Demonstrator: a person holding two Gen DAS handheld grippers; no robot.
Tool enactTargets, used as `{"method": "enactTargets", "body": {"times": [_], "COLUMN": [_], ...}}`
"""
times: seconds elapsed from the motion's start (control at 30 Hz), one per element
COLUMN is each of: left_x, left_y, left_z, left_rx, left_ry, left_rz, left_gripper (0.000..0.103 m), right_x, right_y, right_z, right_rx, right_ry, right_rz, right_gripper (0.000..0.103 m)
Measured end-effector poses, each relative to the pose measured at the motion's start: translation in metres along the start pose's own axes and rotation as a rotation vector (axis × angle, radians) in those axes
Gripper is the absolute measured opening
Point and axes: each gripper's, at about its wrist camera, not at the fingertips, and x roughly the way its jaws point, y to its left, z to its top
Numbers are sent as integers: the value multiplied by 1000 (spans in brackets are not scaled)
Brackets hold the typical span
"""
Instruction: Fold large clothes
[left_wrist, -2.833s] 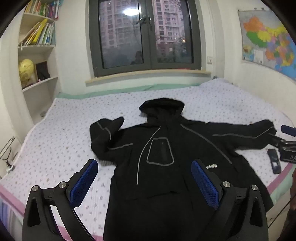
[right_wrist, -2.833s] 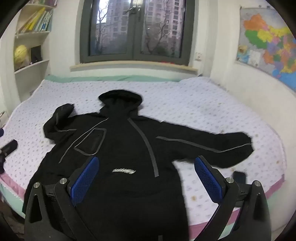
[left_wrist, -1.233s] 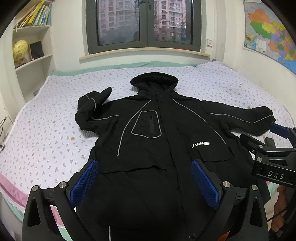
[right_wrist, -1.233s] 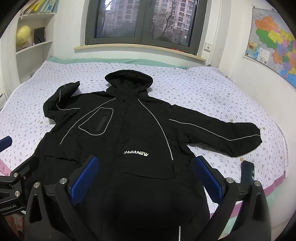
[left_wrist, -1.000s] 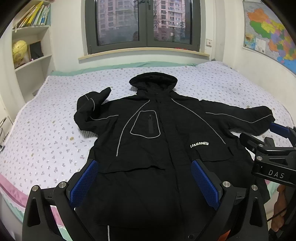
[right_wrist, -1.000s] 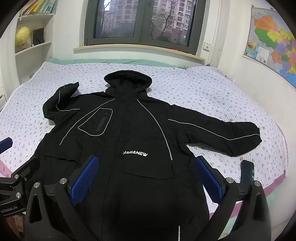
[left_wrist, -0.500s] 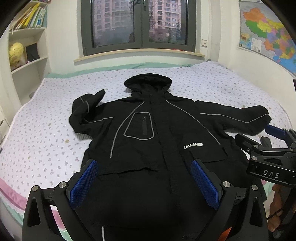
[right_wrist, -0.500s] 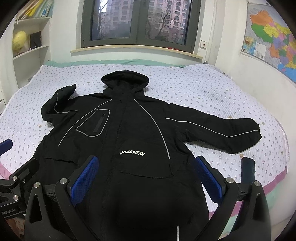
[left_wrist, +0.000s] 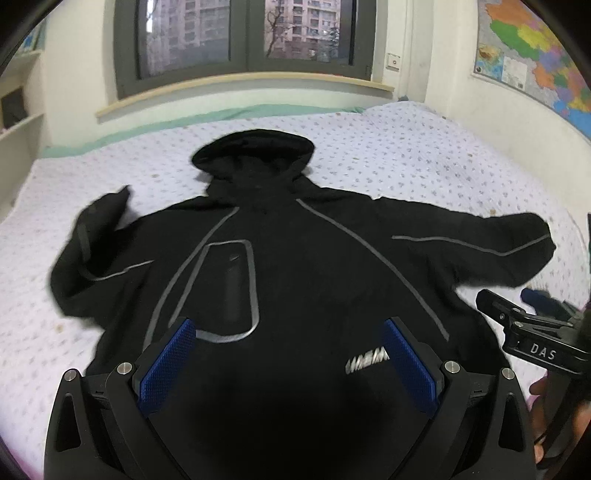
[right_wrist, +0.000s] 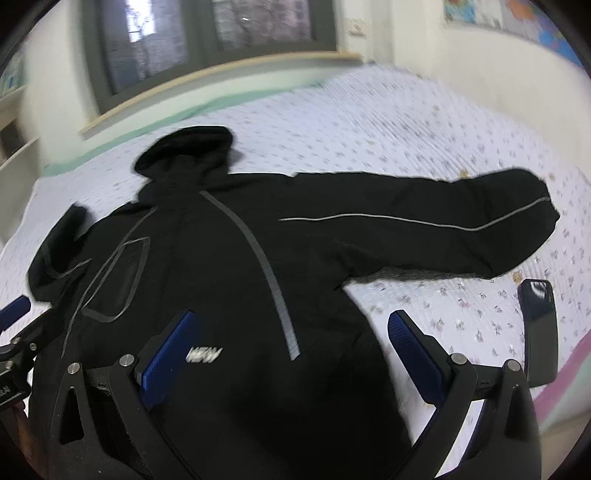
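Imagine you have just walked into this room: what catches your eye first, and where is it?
A big black jacket lies spread flat, front up, across the middle of the bed, its hood toward the window. Both open grippers, left and right, hover over its lower part. A dark phone lies on the bed below the outstretched sleeve.

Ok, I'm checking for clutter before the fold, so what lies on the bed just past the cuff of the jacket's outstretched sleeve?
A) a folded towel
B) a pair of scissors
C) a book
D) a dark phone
D: in the right wrist view a dark phone lies flat on the floral sheet, just beyond the cuff of the black jacket, near the bed's edge.
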Motion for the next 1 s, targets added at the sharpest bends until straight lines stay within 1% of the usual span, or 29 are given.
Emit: {"method": "enactTargets", "body": {"times": [0.1, 0.17, 0.23, 0.3, 0.33, 0.43, 0.47, 0.53, 0.57, 0.63, 0.7, 0.83, 0.87, 0.93, 0.97, 1.0], "left_x": [18, 20, 21, 25, 30, 49, 56, 73, 84, 105, 132, 178, 185, 202, 211, 216], "left_y": [-10, -21, -40, -60, -73, -109, -124, -149, -165, -192, -218, -255, -259, -265, -266, -267], "left_z": [27, 45, 66, 84, 93, 113, 119, 127, 130, 132, 133, 126, 124, 119, 117, 115], "left_rx": [4, 17, 48, 72, 85, 102, 111, 131, 148, 175, 192, 194, 191, 190, 186, 180], "left_ry": [50, 64, 85, 101, 117, 174, 179, 186, 192, 202, 232, 263, 265, 288, 304, 314], "left_rz": [-30, -43, -58, -68, -86, -148, -174, -196, -207, -232, -258, -296, -301, -292, -292, -295], "left_gripper": [100, 100, 100, 100, 100, 100, 100, 100, 101, 100, 100, 100, 100, 99, 97, 96], "right_x": [4, 0, -5, -10, -12, -20, -21, -18, -14, -4, 11, 32, 38, 62, 72, 79], "right_y": [-28, -52, -76, -111, -122, -184, -203, -243, -263, -291, -321, -352, -358, -371, -376, -379], "right_z": [27, 46, 63, 83, 89, 108, 111, 114, 114, 111, 106, 98, 96, 90, 89, 89], "right_rx": [37, 75, 111, 148, 158, 213, 228, 256, 273, 303, 346, 406, 416, 459, 477, 483], "right_ry": [12, 18, 31, 40, 42, 31, 28, 44, 50, 71, 94, 105, 112, 155, 162, 156], "right_rz": [-35, -50, -66, -112, -138, -219, -243, -303, -315, -320, -291, -254, -243, -218, -198, -195], "right_gripper": [101, 101, 101, 101, 101, 100, 99, 95, 93, 92, 91, 91, 91, 91, 91, 92]}}
